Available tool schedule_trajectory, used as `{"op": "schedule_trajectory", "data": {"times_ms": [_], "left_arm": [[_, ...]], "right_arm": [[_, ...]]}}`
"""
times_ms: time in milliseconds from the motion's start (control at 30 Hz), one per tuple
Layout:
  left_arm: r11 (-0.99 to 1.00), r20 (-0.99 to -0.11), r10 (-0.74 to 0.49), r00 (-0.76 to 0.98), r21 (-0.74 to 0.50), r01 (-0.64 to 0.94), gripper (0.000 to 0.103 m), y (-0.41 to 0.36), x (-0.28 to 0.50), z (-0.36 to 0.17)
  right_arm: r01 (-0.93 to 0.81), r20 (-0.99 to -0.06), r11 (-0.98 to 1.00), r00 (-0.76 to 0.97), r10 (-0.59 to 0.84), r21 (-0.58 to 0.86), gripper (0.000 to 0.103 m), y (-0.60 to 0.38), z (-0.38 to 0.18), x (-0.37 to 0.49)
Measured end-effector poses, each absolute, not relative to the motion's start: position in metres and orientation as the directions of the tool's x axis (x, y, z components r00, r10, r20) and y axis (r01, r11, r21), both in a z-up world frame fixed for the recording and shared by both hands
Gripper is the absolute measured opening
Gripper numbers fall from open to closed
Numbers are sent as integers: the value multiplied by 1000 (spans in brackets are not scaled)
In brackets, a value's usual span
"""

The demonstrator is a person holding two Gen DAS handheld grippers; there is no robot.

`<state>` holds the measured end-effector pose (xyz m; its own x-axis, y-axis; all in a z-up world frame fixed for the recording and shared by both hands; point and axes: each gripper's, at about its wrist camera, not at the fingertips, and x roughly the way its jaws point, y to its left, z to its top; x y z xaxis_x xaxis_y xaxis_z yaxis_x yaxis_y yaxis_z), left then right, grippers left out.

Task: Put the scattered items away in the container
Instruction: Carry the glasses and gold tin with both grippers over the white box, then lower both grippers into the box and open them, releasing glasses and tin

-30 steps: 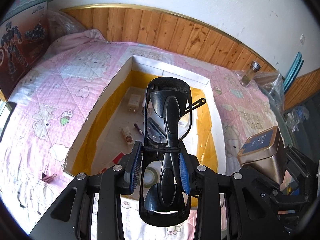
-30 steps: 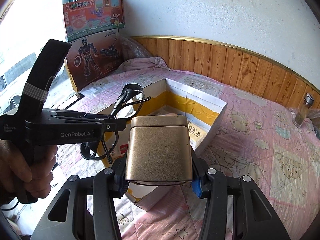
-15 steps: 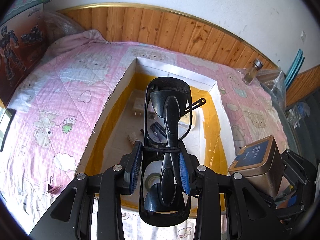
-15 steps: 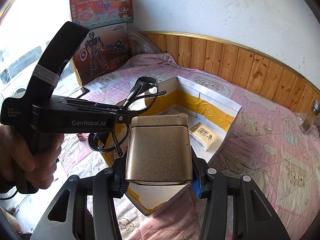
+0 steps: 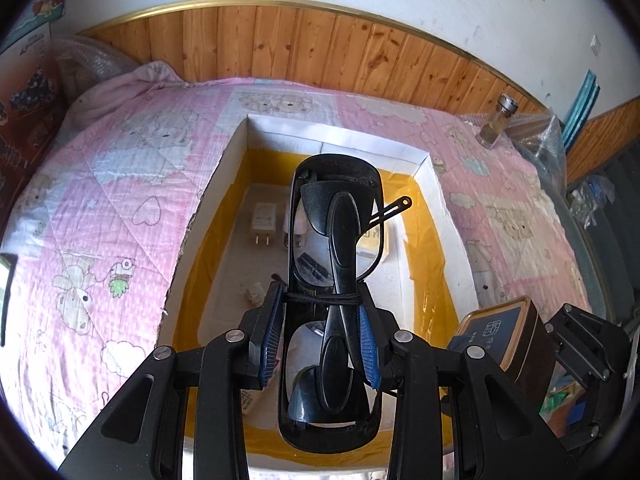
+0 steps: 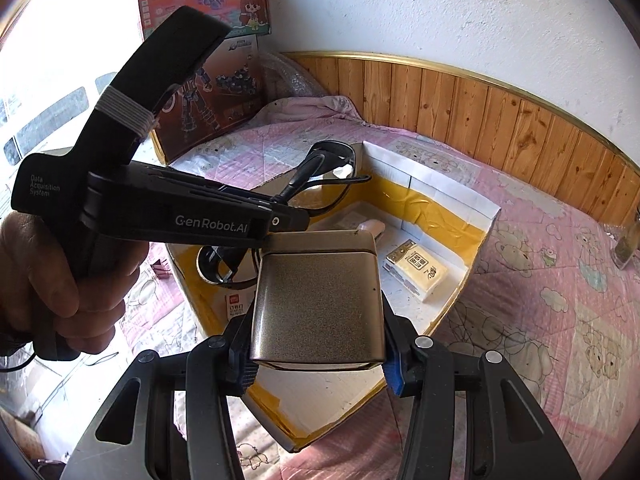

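Left wrist view: the left gripper (image 5: pixel 322 336) is clenched across the middle of folded black sunglasses (image 5: pixel 334 272), which hang over the open cardboard box (image 5: pixel 432 184) directly below and ahead of its fingers. To its right, the right gripper (image 6: pixel 318 354) clasps a gold tin (image 6: pixel 316 296) just above the box's near corner. Both items look to be at the delivery step. Next, each should be lowered inside, clear of the charger (image 5: pixel 263 222) and yellow packet (image 6: pixel 420 272), then released.
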<state>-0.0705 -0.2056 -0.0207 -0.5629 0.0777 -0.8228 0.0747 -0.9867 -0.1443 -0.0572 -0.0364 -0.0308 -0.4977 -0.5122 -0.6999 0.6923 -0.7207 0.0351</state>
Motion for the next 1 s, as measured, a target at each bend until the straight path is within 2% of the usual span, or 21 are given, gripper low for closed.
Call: {"op": "schedule_trajectory", "data": {"times_ms": [500, 733, 833, 1000], "left_arm": [[-954, -866, 241, -439, -294, 55, 35, -209, -133, -42], [-858, -825, 377, -421, -482, 176, 35, -225, -159, -51], [-764, -790, 455, -412, -583, 275, 35, -234, -167, -65], [-691, -788, 480, -386, -610, 387, 35, -233, -174, -88]], "right_arm": [[764, -736, -645, -431, -522, 9, 50, -52, -45, -73], [793, -762, -609, -389, -517, 9, 50, -56, -57, -76], [795, -775, -606, -373, -510, 16, 50, -55, -63, -80], [817, -793, -577, -341, -506, 17, 50, -58, -70, -84]]}}
